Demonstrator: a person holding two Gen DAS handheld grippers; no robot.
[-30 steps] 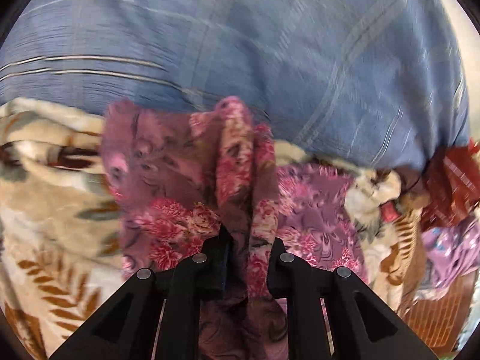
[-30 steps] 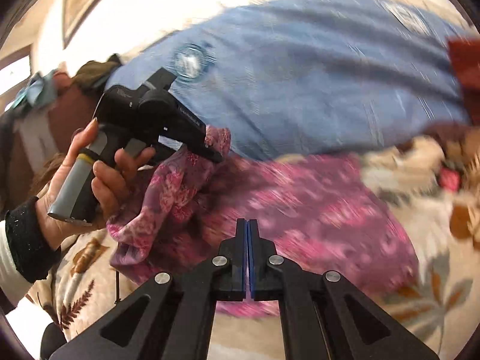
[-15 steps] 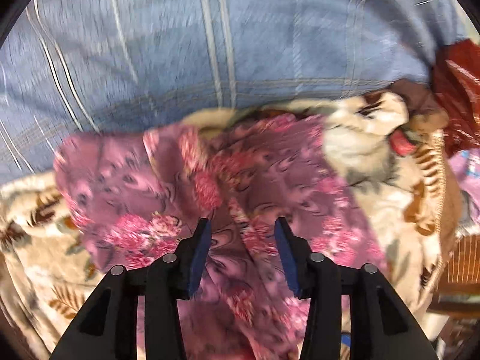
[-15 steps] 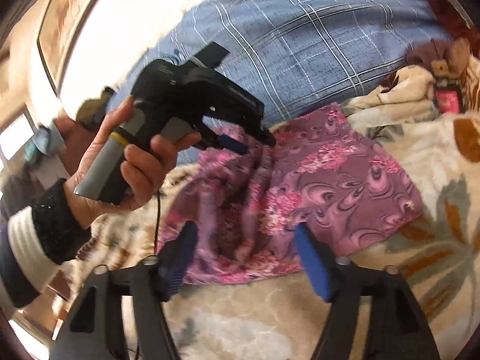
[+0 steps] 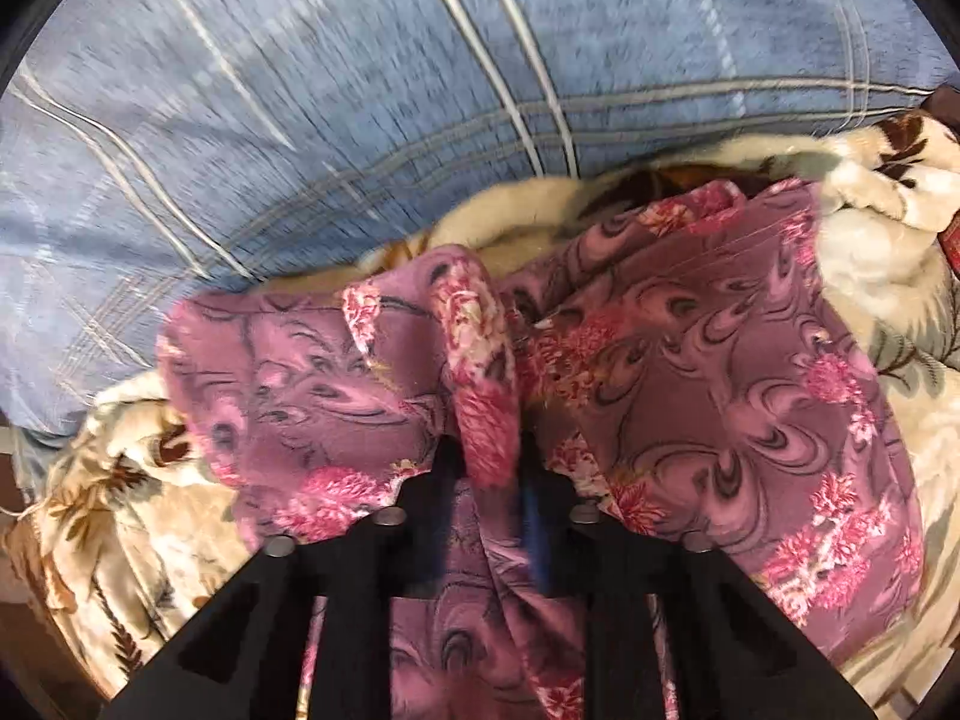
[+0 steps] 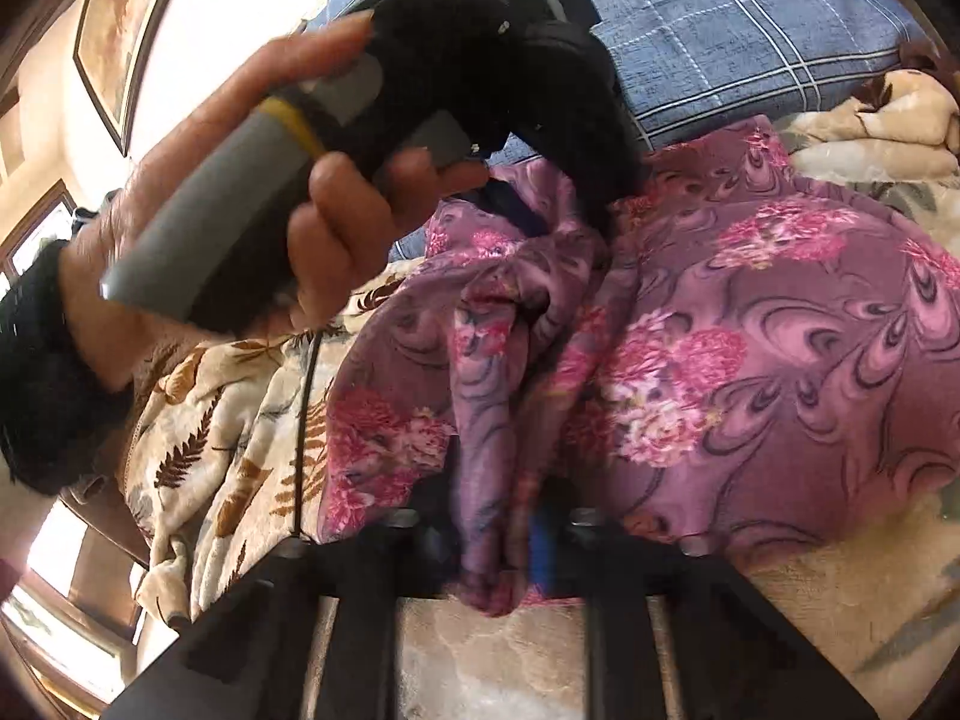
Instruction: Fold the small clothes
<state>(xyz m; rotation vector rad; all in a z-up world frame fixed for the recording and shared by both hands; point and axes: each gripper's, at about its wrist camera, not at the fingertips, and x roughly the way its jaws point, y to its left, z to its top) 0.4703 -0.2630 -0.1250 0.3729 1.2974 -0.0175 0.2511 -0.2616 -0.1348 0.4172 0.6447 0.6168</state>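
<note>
In the left wrist view, the left tool point(image 5: 489, 480) is sitting at the bottom middle, and its jaws have just been closing. They are pinching a raised fold of the purple flowery cloth point(image 5: 720, 372). The cloth is spreading to both sides over the cream leafy blanket point(image 5: 120, 510), with the blue checked cover point(image 5: 300, 90) above.

In the right wrist view, the right tool point(image 6: 498, 540) has also just been closing, and it is squeezing the cloth's near edge at the bottom middle. A hand point(image 6: 252, 192) at the upper left is holding the left tool, whose tip is pinching the cloth's far fold.
</note>
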